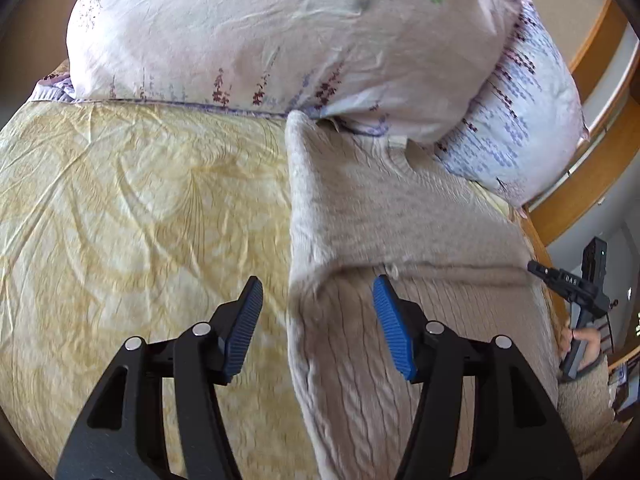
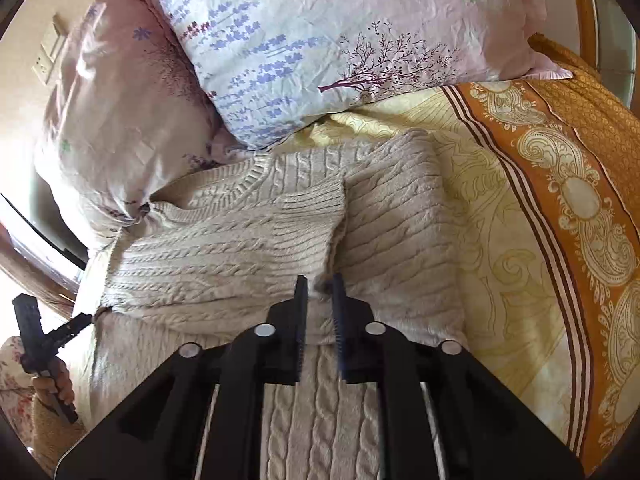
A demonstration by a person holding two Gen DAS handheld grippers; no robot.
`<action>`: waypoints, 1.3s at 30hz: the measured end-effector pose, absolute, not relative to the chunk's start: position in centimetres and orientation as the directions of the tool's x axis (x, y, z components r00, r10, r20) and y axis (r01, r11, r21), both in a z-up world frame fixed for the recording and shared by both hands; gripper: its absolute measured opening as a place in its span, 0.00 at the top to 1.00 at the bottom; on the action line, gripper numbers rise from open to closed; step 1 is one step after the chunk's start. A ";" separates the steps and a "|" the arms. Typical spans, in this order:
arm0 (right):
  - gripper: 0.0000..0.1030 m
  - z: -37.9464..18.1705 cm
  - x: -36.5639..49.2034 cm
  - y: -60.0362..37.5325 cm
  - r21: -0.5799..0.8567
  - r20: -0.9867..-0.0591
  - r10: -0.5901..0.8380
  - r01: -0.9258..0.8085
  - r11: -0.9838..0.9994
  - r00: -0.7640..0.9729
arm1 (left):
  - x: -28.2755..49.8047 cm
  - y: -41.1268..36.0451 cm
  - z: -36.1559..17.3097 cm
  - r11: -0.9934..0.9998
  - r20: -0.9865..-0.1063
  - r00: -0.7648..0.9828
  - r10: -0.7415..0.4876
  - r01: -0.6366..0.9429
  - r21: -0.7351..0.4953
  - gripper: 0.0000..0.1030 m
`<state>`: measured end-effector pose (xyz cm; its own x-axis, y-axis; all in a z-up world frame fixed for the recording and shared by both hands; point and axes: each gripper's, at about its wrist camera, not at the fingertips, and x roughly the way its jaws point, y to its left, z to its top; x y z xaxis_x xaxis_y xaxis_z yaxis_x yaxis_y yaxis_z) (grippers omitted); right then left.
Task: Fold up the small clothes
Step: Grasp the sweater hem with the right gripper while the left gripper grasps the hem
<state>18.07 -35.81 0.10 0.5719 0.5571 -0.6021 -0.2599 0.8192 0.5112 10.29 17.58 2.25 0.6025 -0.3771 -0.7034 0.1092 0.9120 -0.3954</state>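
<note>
A beige cable-knit sweater [image 1: 384, 216] lies on the yellow patterned bedsheet [image 1: 132, 200], its neckline towards the pillows and both sleeves folded in across the body. My left gripper [image 1: 318, 300] is open, its blue pads astride the sweater's left folded edge, holding nothing. In the right wrist view the same sweater [image 2: 256, 240] fills the middle. My right gripper [image 2: 319, 294] is nearly closed, with a narrow gap between the fingers, over the lower edge of a folded sleeve. Whether it pinches the knit I cannot tell. The right gripper also shows in the left wrist view [image 1: 576, 292], at the sweater's right edge.
Two floral pillows [image 1: 280, 32] [image 2: 340, 40] lie at the head of the bed, touching the sweater's collar. An orange-bordered quilt [image 2: 560, 184] lies to the right. A wooden bed frame [image 1: 592, 168] runs along the far side.
</note>
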 end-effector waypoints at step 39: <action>0.72 -6.8 0.0 -41.4 0.743 -0.439 0.812 -0.353 0.569 0.385 | -2.2 12.7 -1.1 0.685 -0.598 0.357 -0.718 0.212 -0.697 0.77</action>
<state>0.03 -41.44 -6.75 0.3848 0.8120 -0.4389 -0.3533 0.5689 0.7427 -2.21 12.66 -1.08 0.3565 -0.7180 -0.5978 0.2123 0.6853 -0.6966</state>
